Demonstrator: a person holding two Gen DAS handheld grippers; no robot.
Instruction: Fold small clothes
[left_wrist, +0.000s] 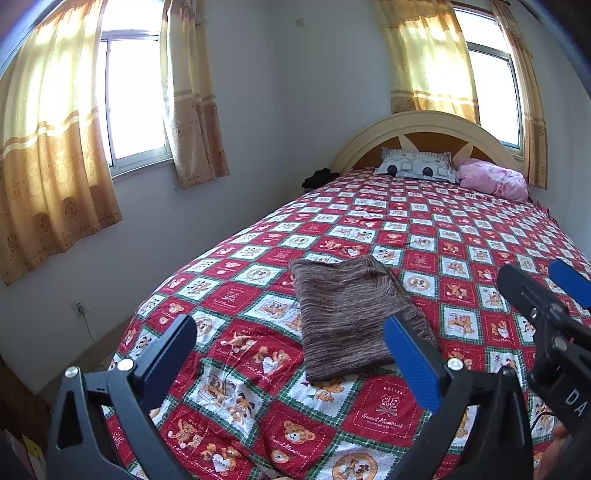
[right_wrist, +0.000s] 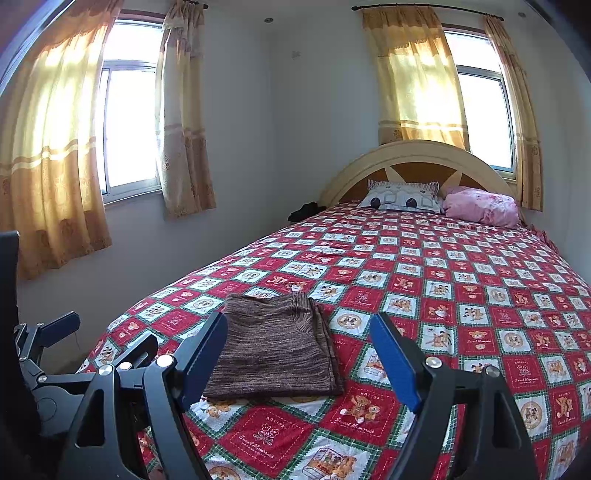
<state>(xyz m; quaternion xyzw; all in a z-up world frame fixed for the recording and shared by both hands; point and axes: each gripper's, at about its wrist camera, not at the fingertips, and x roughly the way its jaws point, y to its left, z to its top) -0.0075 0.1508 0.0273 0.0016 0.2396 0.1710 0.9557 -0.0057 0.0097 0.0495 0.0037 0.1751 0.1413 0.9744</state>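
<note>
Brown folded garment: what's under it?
The brown folded garment lies flat on the red patchwork bedspread; teddy squares show all around it. Whatever sits directly beneath is covered.

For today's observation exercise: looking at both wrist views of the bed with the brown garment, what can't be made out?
- Folded brown garment: its type; the folds hide its shape in both views.
- Garment's near right corner, left wrist view: covered by the left gripper finger.
- Dark item beside the headboard: too small and half hidden by the bed.

A brown, streaky knit garment (left_wrist: 351, 317) lies folded into a flat rectangle on the bedspread (left_wrist: 461, 229), near the bed's foot edge.
</note>
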